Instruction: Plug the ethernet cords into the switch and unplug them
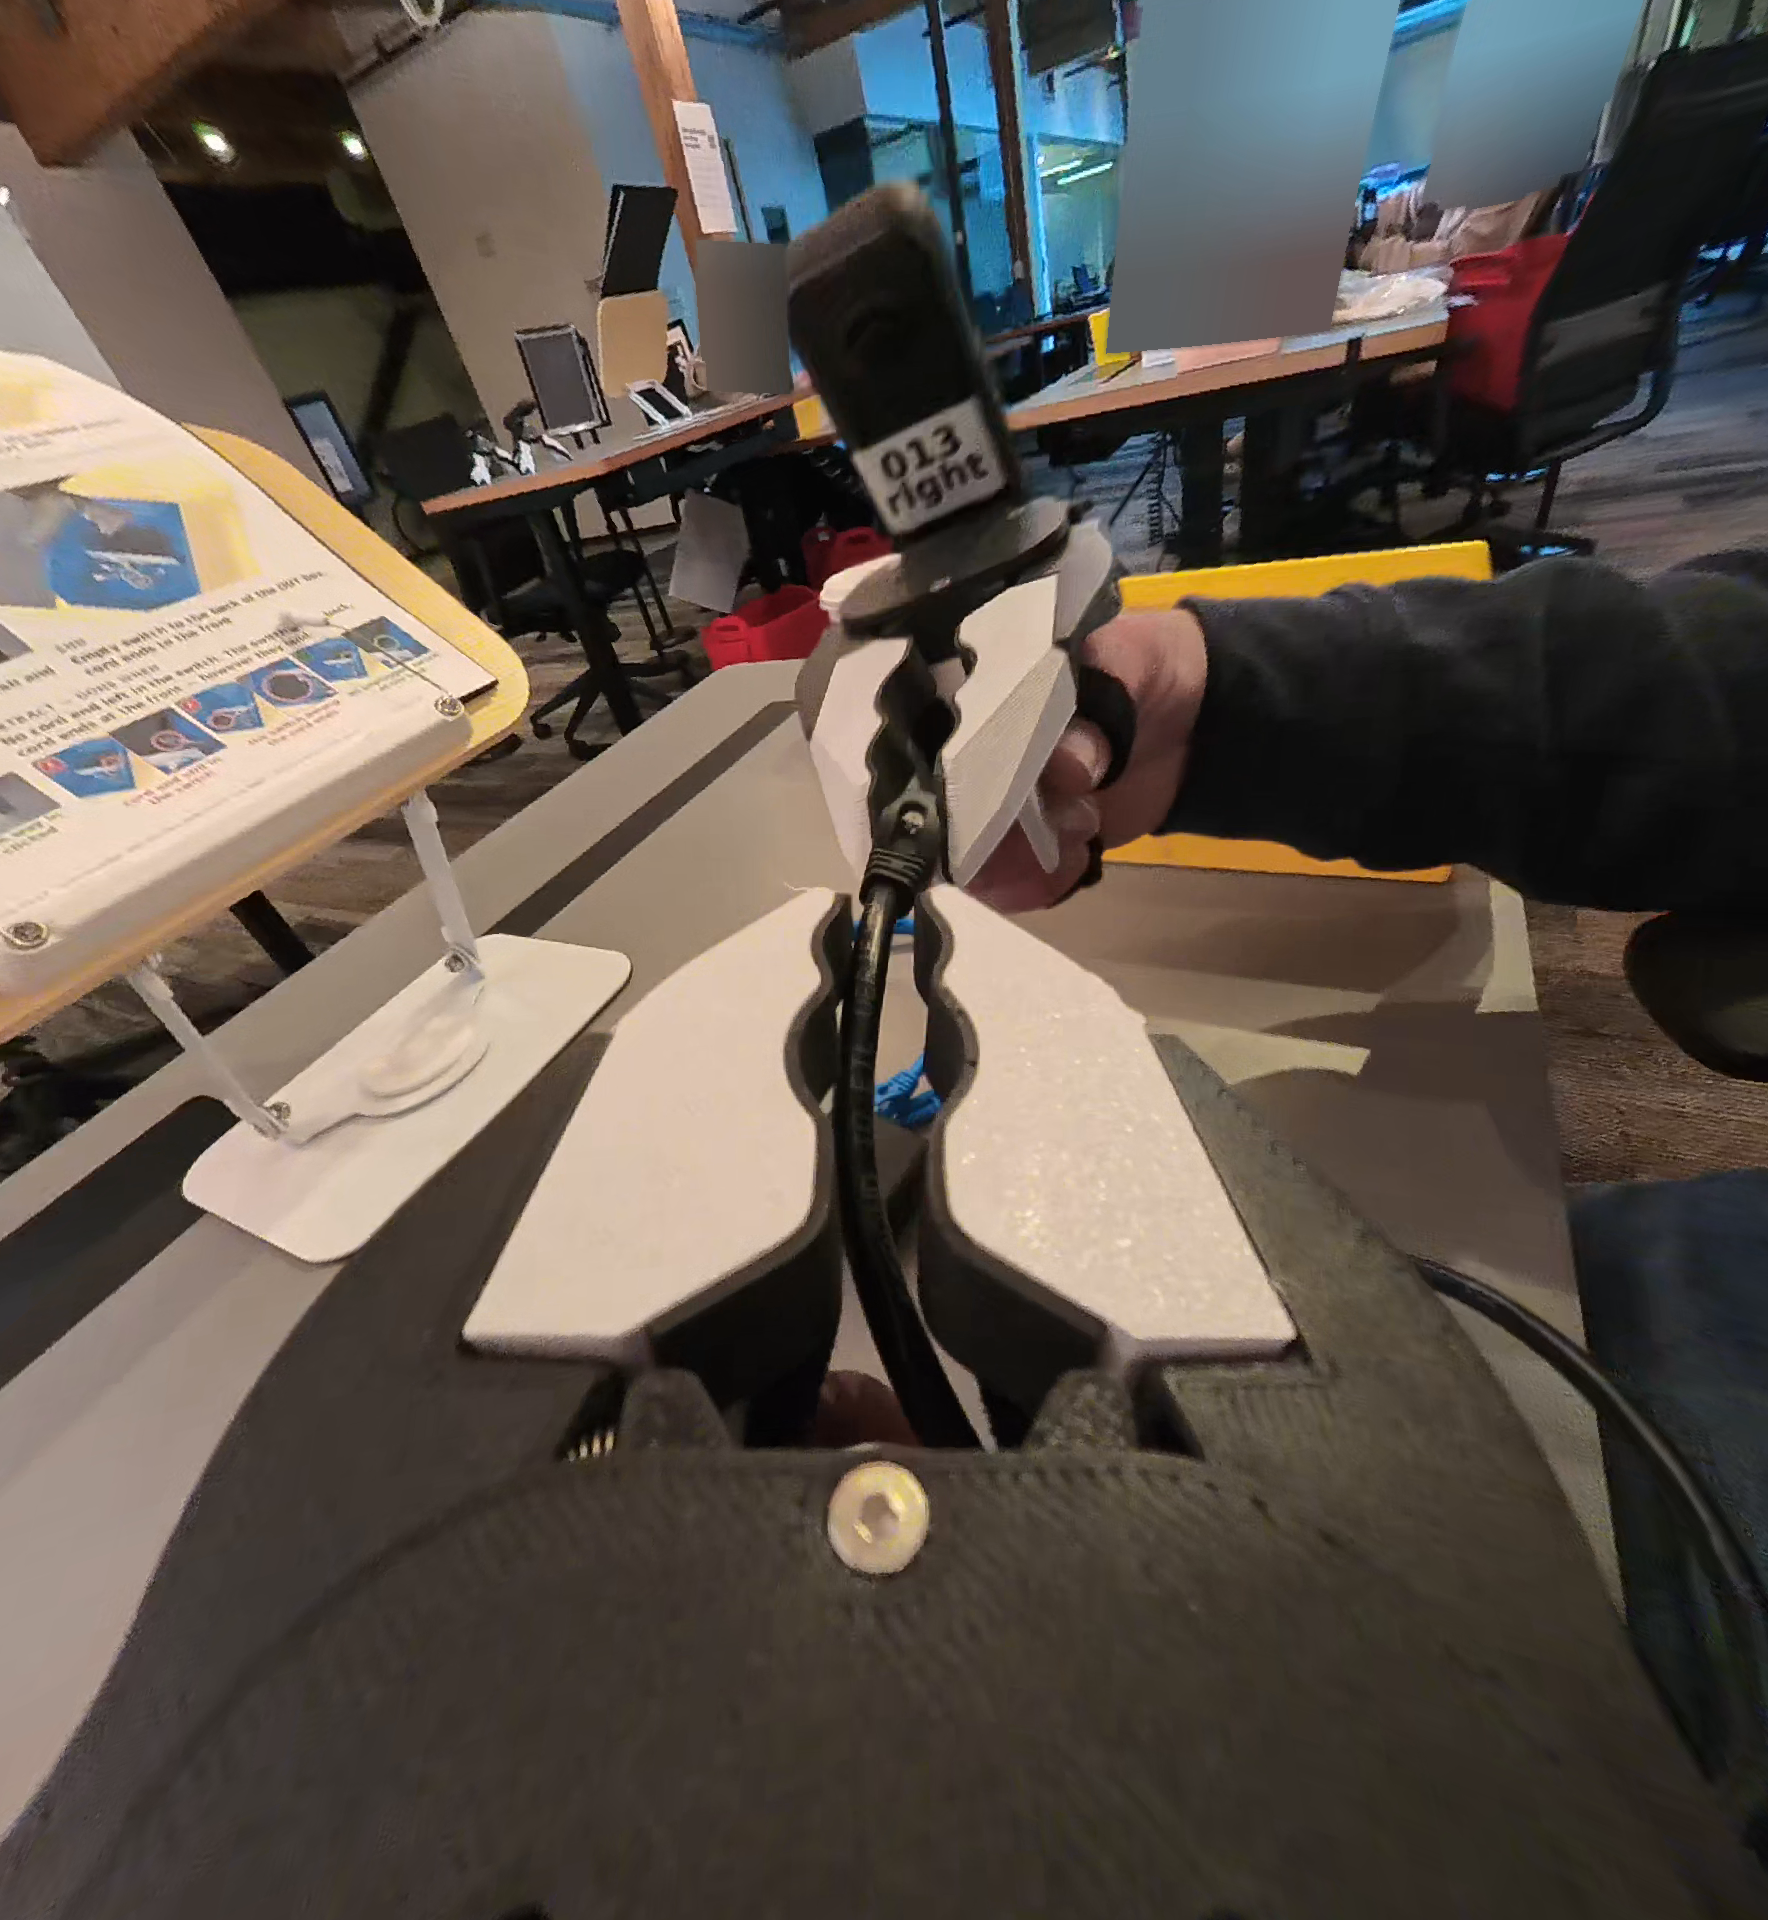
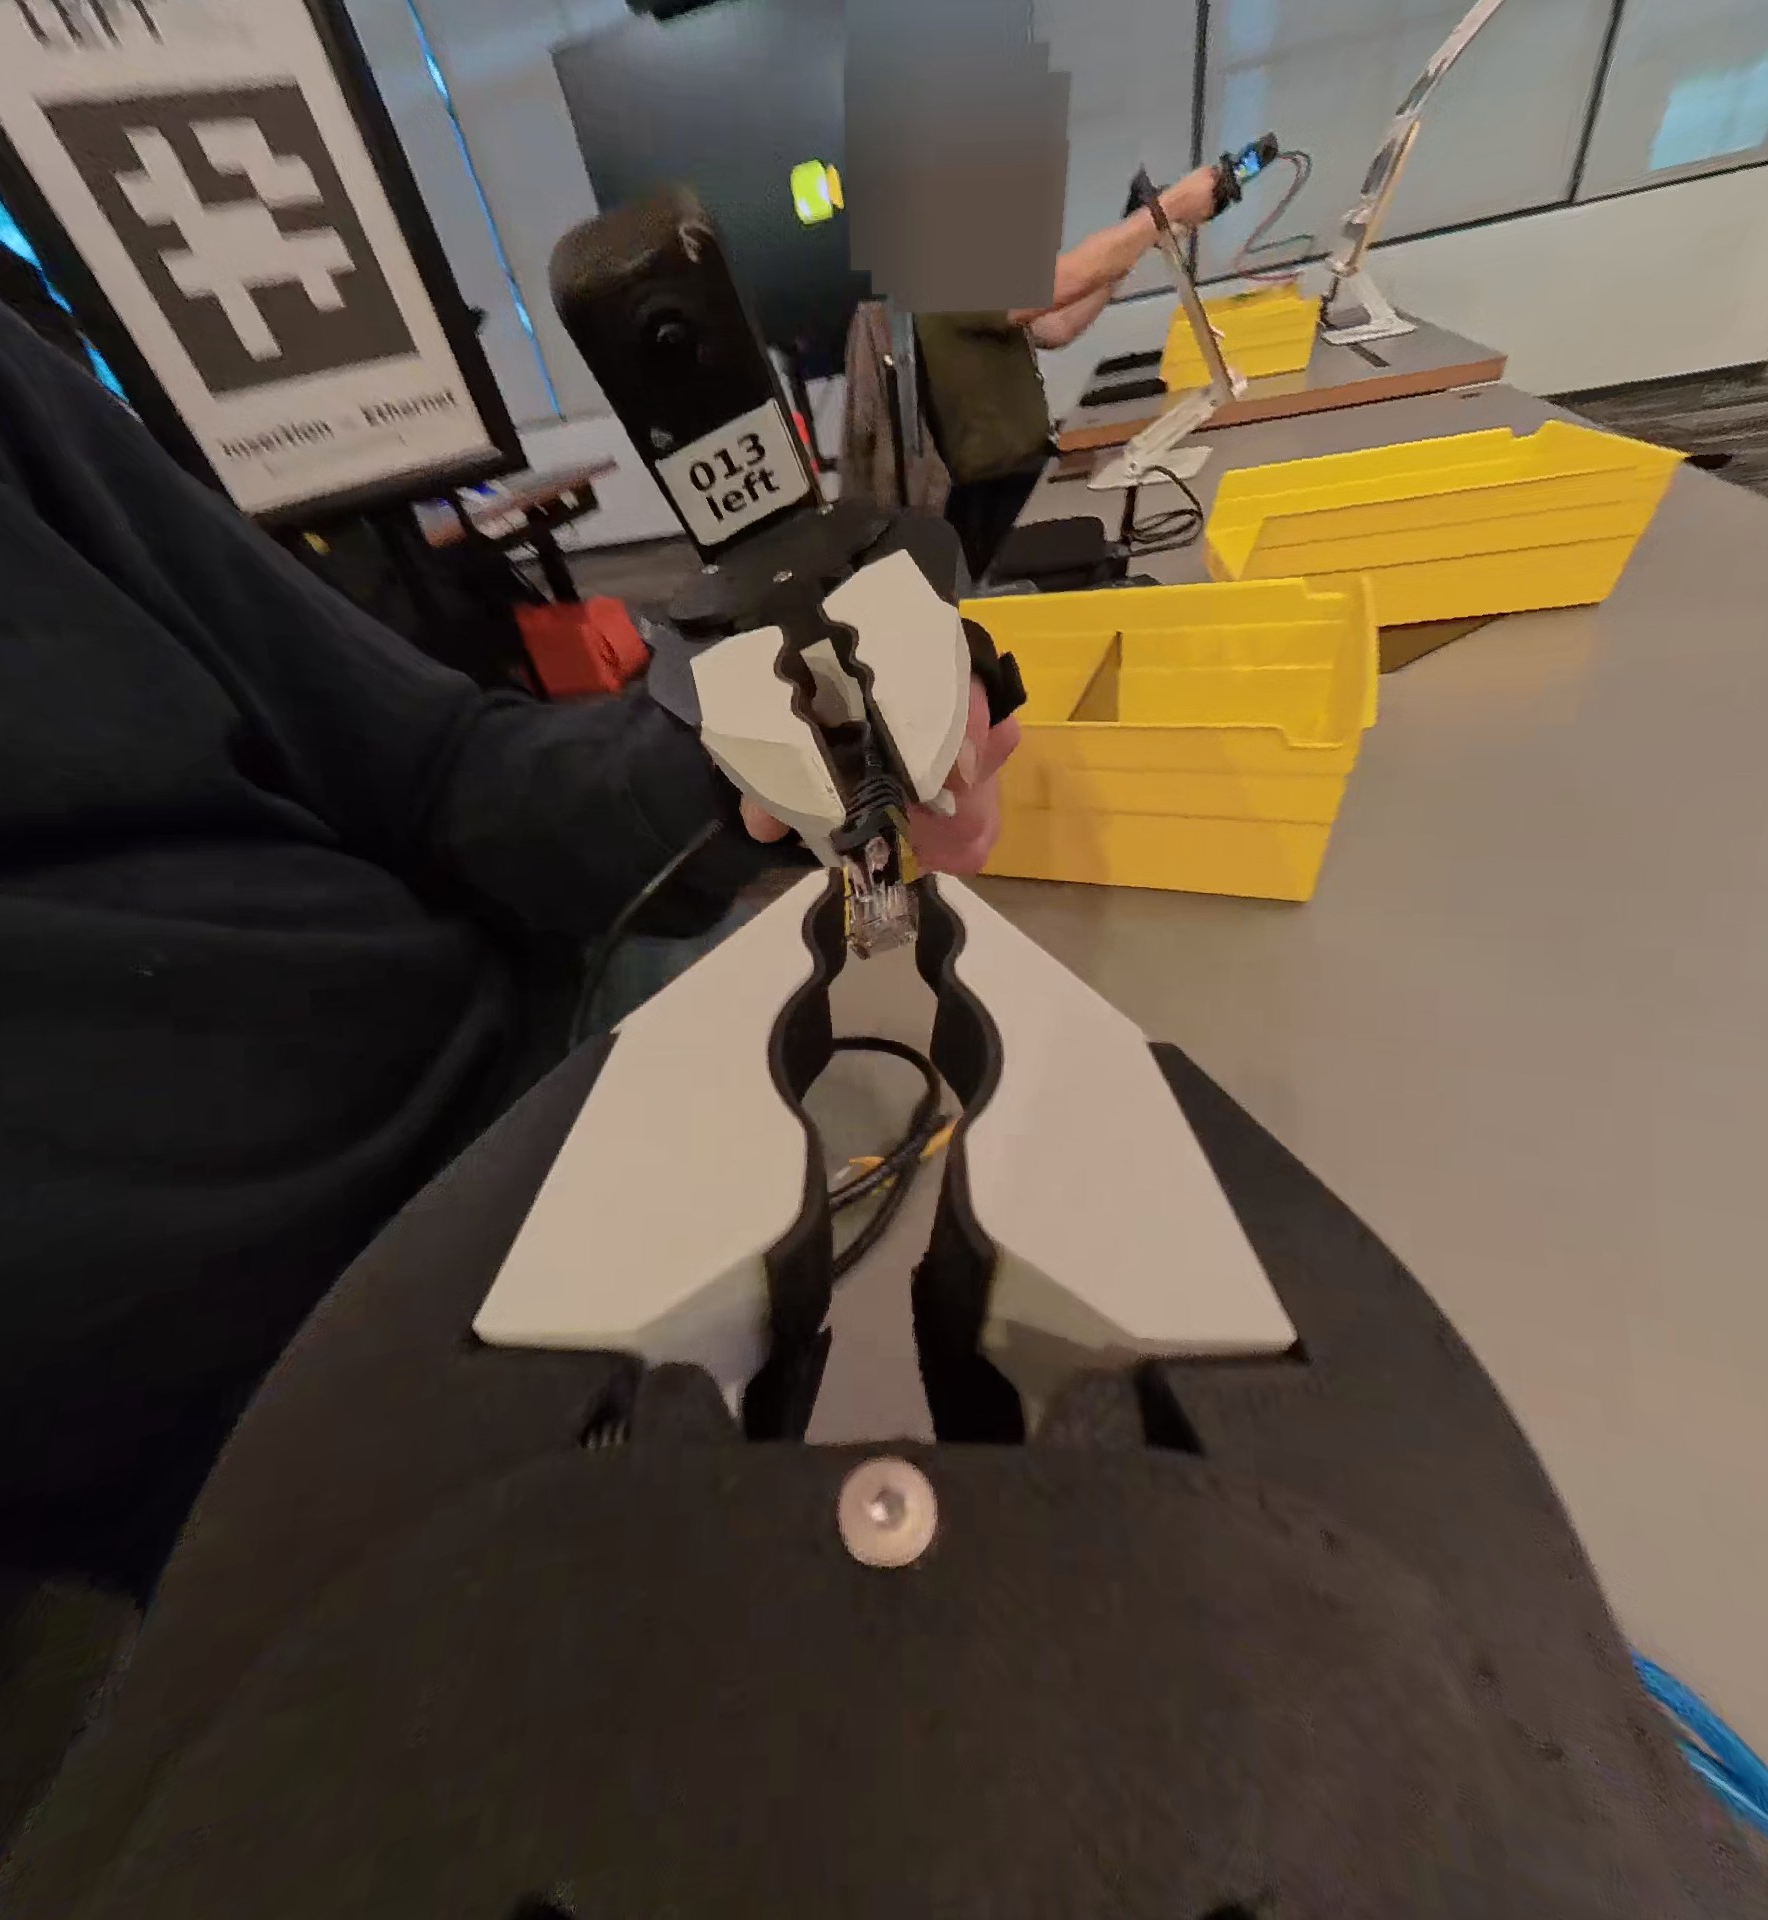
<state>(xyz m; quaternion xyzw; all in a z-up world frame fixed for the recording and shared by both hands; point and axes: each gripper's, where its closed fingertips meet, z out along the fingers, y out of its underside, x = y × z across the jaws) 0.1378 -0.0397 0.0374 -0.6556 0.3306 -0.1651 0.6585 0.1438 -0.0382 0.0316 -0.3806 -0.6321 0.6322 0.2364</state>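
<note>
A black ethernet cord (image 1: 859, 1122) runs up between the fingers of my left gripper (image 1: 882, 909), which is shut on it near the boot. In the right wrist view the left gripper (image 2: 864, 821) faces me. The cord's clear plug (image 2: 880, 914) sticks out of it into the tips of my right gripper (image 2: 880, 888), which is shut on the plug. In the left wrist view the right gripper (image 1: 911, 831) meets mine tip to tip above the grey table (image 1: 1223, 966). A blue cord (image 1: 906, 1091) lies on the table below. No switch is in view.
An instruction board (image 1: 184, 644) on a white stand (image 1: 412, 1091) stands at the left. Yellow bins (image 2: 1171, 748) sit on the table (image 2: 1586, 935) to the right. More black cords (image 2: 890, 1143) lie under my right gripper. A person is at a far table. My two grippers' fingertips are within a few centimetres of each other.
</note>
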